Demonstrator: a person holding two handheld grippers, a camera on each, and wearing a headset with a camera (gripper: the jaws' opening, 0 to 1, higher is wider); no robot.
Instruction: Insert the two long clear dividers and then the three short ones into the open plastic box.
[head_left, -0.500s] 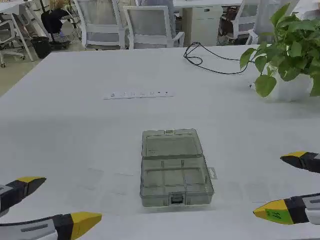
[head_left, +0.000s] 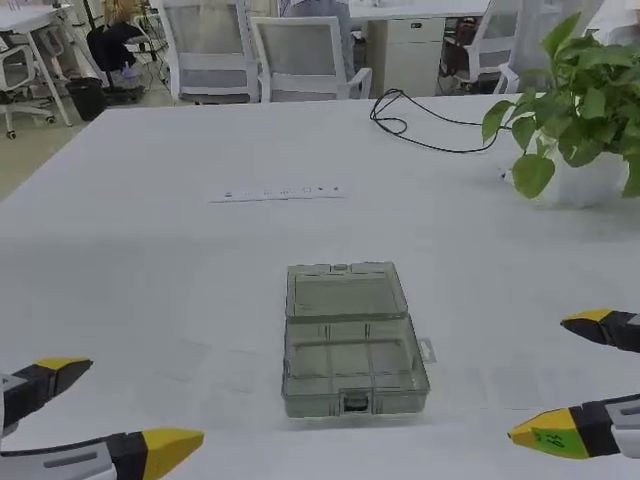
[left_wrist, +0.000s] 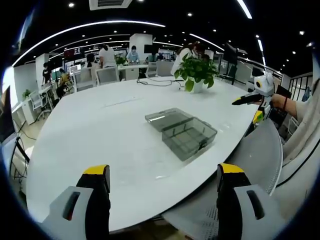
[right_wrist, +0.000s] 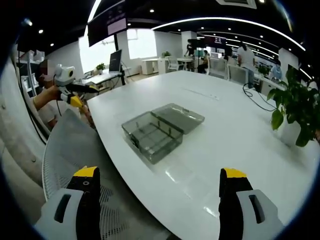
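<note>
Head view has the open plastic box (head_left: 355, 365) at centre frame on the white surface (head_left: 150, 250), left gripper (head_left: 140, 401) lower left, right gripper (head_left: 538, 376) lower right, both with jaws apart and empty. The clear dividers are too faint to pick out, so a mistimed pinch could skid one away.

- Left tool (head_left: 113, 407) sits low at the left of the head view, pointing in toward the right. Its jaws are spread wide, with nothing between the yellow tips.
- Right tool (head_left: 547, 377) mirrors it low on the right side, pointing left. Its jaws are also wide apart and empty.
- In the left gripper view, the right tool shows at the far right, with the right hand (left_wrist: 278, 100) wrapped round its grip.
- In the right gripper view, the left tool is out at the left, gripped by the left hand (right_wrist: 47, 100).
- The two tools hang well apart, roughly level.
</note>
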